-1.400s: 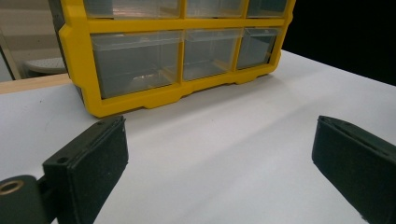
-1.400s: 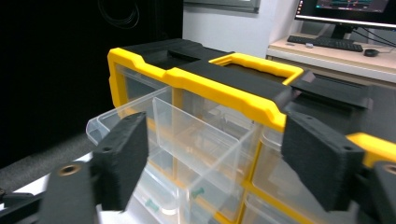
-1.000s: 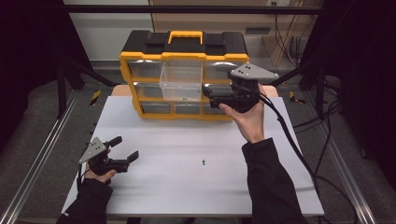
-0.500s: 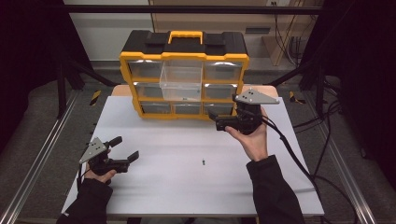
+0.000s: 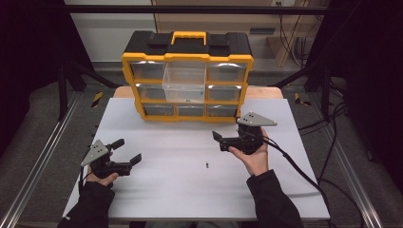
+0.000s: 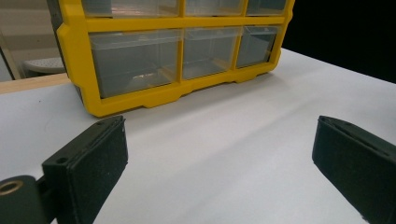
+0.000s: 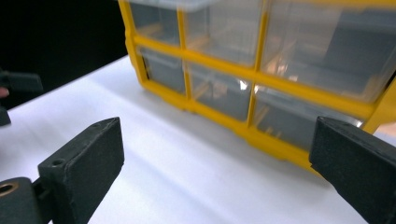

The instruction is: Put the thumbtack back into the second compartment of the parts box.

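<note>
A yellow and black drawer organizer (image 5: 187, 76) stands at the far edge of the white table (image 5: 190, 199). Its upper middle clear drawer (image 5: 184, 81) is pulled out. A tiny dark screw (image 5: 207, 165) lies on the table near the middle. My right gripper (image 5: 218, 141) hovers open and empty just in front of the organizer's right side, pointing left, a little beyond the screw. My left gripper (image 5: 127, 150) is open and empty at the near left. In the left gripper view the organizer's (image 6: 177, 51) lower drawers lie beyond the open gripper (image 6: 219, 168). The right gripper view shows the organizer (image 7: 261, 70) close ahead of the open gripper (image 7: 219, 172).
Bare white tabletop stretches between the two grippers and toward the near edge. Metal rails (image 5: 43, 156) run along both sides of the table. Cables (image 5: 304, 171) trail from the right gripper off the right side. The left gripper's jaw (image 7: 16, 84) shows at the right gripper view's left edge.
My right gripper has drawn back from the organizer's front toward the person and lower over the table. The left gripper has stayed in place.
</note>
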The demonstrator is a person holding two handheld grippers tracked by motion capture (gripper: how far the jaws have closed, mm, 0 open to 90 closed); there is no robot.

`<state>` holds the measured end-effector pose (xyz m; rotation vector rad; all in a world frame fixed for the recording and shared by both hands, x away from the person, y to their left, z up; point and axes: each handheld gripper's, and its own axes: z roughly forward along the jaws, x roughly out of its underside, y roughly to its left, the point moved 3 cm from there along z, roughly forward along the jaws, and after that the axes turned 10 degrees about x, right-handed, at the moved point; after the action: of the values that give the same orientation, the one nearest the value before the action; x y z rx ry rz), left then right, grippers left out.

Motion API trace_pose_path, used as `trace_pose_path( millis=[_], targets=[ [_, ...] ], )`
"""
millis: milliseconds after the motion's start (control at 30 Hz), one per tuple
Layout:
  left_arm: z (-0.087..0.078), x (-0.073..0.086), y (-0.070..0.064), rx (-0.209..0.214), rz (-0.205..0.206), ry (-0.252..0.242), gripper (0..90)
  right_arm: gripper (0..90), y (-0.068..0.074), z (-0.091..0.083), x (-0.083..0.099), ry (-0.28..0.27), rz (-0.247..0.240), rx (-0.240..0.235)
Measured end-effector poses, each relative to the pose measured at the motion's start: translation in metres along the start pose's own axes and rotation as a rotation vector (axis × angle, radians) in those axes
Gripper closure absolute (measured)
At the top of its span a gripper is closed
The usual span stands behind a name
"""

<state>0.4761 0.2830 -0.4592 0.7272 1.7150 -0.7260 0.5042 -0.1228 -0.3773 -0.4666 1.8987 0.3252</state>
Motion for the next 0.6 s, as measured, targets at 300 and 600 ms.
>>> trace_pose_path(
  millis=[300, 600],
  targets=[
    [0.001, 0.000, 0.000, 0.001, -0.002, -0.001, 3.0, 4.3, 0.012, 0.012, 0.031, 0.084, -0.009, -0.024],
    [0.002, 0.000, -0.001, 0.003, 0.000, 0.003, 3.0, 5.1, 0.026, 0.022, 0.055, 0.168, -0.043, -0.044]
  ],
)
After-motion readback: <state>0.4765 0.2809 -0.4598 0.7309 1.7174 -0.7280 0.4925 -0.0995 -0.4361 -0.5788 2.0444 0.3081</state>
